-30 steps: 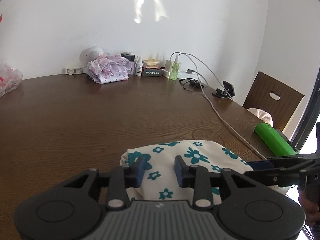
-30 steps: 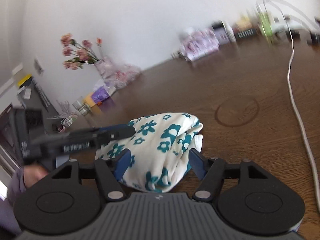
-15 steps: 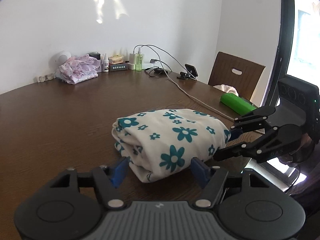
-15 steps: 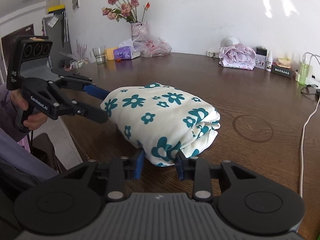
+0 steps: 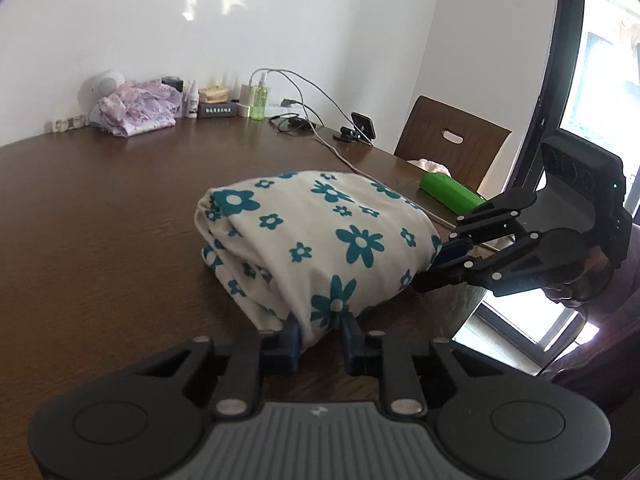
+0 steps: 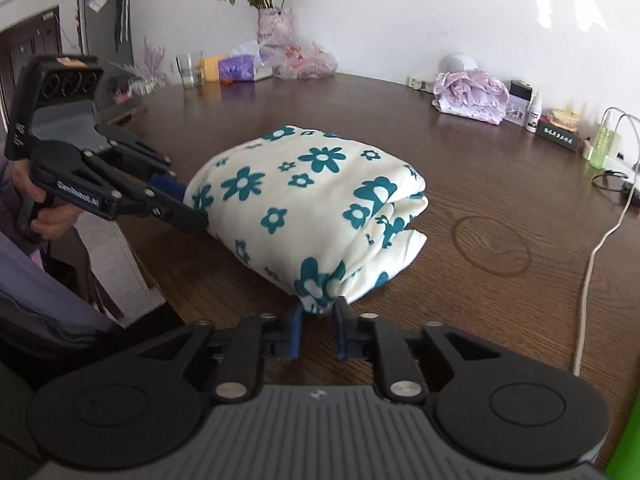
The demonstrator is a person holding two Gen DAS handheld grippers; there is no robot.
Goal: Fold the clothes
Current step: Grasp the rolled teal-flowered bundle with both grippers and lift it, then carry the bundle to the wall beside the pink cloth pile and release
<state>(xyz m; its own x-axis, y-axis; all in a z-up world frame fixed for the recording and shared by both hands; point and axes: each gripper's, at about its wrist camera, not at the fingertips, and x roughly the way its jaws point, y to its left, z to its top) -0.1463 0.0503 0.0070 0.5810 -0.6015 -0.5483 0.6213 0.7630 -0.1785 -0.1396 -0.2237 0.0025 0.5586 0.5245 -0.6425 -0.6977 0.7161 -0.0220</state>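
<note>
**Inspector:** Largest item first. Where does the tabletop (image 6: 500, 184) carry the garment?

**Assistant:** The floral garment (image 6: 312, 208) lies as a thick, rounded bundle of several layers near the tabletop's front edge, beside the seated person. Layer ends show on its far side.

**Inspector:** Condition of the grippers?

**Assistant:** The left gripper (image 5: 318, 334) has its fingers pinched on a low fold at one end of the bundle. The right gripper (image 6: 318, 326) has its fingers pinched on a corner at the opposite end.

**Inspector:** Handling assessment?

**Assistant:** In my judgement it is soft, light and limp. It will sag between the two holds and the layers may slide apart. Take hold at the end corners, through all layers, not the top sheet alone.

**Inspector:** Stage?

**Assistant:** Folded over already. Whether another fold remains, these views cannot settle.
</note>
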